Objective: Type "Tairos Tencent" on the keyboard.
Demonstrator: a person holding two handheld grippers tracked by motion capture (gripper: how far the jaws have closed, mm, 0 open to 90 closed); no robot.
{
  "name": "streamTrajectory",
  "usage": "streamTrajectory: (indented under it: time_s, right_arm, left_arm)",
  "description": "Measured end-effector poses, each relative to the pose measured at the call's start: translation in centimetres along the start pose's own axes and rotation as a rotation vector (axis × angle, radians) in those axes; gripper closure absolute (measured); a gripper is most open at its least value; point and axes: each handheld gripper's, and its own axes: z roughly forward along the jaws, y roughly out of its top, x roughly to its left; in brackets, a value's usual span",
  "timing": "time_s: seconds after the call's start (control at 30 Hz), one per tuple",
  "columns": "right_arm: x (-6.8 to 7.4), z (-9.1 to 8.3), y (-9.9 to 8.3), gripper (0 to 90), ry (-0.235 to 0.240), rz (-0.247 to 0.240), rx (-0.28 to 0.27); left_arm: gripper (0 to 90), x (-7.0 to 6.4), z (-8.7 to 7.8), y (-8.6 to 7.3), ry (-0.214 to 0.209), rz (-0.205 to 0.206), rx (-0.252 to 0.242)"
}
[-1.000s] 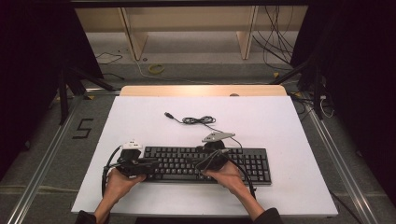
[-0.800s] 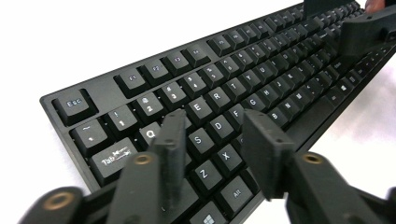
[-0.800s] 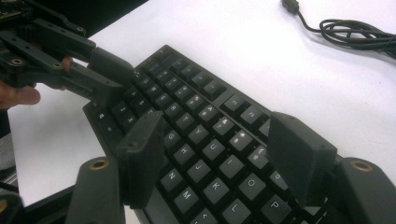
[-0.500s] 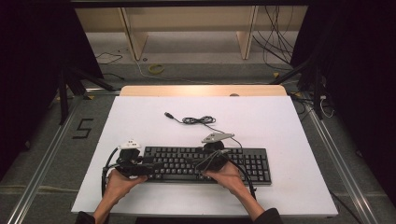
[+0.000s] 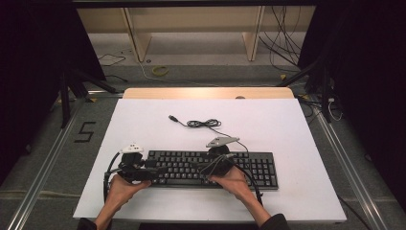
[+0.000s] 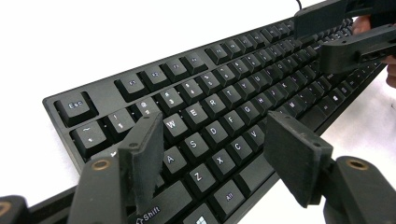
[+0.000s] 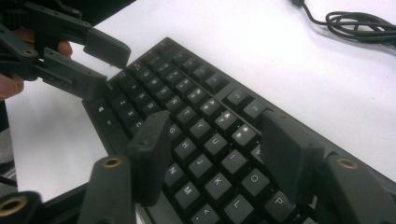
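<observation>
High view has one keyboard [image 5: 210, 168] lying flat near the front edge of the white table [image 5: 287, 129], pretty much where it was half a second ago, and both hands barely shifted. Left gripper [image 5: 152, 171] sits over the keyboard's left end, right gripper [image 5: 201, 167] over the middle keys. Both jaw pairs are spread wide with nothing between them, just hovering above the keys. One cable [image 5: 203, 123] is coiled behind it. So: two grippers, one keyboard, one cable
</observation>
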Motion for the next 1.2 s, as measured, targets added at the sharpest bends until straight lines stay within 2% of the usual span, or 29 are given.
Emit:
streamTrajectory:
  time_s: [0.53,1.2]
  right_arm:
    - [-0.09,0.36,-0.28,64.2,-0.001,-0.011,0.021]
    - [-0.02,0.66,-0.47,74.1,0.004,-0.015,0.038]
  left_arm:
    - [33.4,-0.2,-0.12,0.01,-0.001,-0.005,-0.014]
    - [32.1,-0.28,-0.18,0.1,0.001,0.004,-0.02]
